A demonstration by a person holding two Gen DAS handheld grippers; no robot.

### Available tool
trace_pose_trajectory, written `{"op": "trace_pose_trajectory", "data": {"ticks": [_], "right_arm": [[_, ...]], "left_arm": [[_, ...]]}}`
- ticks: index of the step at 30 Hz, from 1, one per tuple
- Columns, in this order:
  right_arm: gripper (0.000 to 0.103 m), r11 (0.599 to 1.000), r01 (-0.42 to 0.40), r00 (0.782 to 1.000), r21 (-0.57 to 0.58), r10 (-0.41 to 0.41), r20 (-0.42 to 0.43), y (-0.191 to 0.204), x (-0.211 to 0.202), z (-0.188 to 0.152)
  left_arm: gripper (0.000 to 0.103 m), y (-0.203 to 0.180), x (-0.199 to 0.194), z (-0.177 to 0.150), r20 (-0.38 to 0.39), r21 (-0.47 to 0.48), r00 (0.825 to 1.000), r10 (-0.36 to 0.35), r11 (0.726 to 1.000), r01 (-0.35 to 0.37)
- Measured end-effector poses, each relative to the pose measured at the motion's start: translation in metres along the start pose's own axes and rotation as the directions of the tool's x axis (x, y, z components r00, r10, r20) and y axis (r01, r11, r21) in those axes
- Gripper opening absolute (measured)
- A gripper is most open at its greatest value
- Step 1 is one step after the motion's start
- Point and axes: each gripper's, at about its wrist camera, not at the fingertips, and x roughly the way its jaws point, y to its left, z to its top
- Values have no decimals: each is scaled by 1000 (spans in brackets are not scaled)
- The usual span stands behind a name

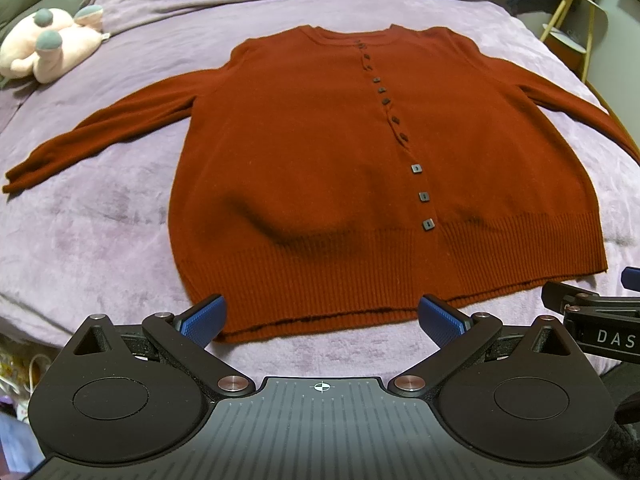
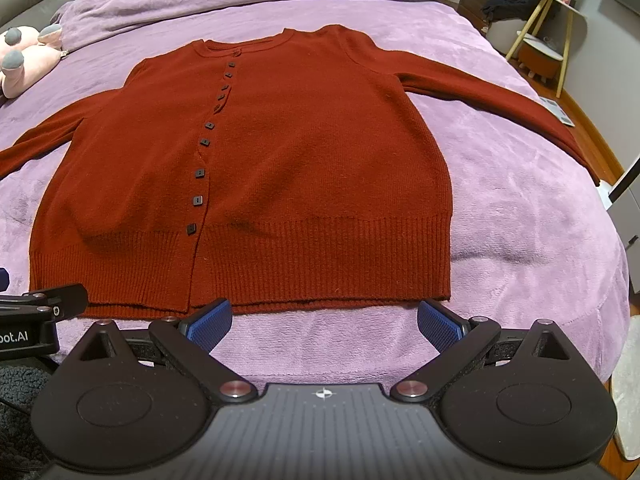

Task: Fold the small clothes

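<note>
Rust cardigan (image 1: 320, 168); only right wrist shows its right cuff.

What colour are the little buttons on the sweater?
Dark grey buttons, clearest in the right wrist view.

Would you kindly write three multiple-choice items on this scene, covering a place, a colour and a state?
1. Where does the plush toy lie relative to the cardigan?
A. beyond its left sleeve
B. on its hem
C. under its collar

2. What colour is the blanket?
A. green
B. lilac
C. white

3. How is the left hand-held gripper?
A. shut on the hem
B. open, holding nothing
C. shut on a sleeve

Answers: 1 A, the toy sits at the far left of the bed; 2 B, the cover is pale purple; 3 B, its blue pads stand apart over the hem.
</note>
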Motion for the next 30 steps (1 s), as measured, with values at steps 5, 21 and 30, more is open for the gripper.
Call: {"op": "trace_pose_trajectory", "data": {"ticks": [5, 21, 30], "right_arm": [[99, 1000, 2, 1000, 2, -2, -4, -1, 0, -1], [99, 1000, 4, 1000, 4, -4, -6, -1, 0, -1], [99, 1000, 4, 1000, 2, -4, -5, -2, 1, -1]], "left_arm": [[103, 0, 0, -1, -1, -1, 1000, -2, 1000, 2], [103, 0, 1, -2, -5, -3, 1000, -3, 1000, 3], [103, 0, 1, -2, -8, -1, 1000, -4, 1000, 4]]}}
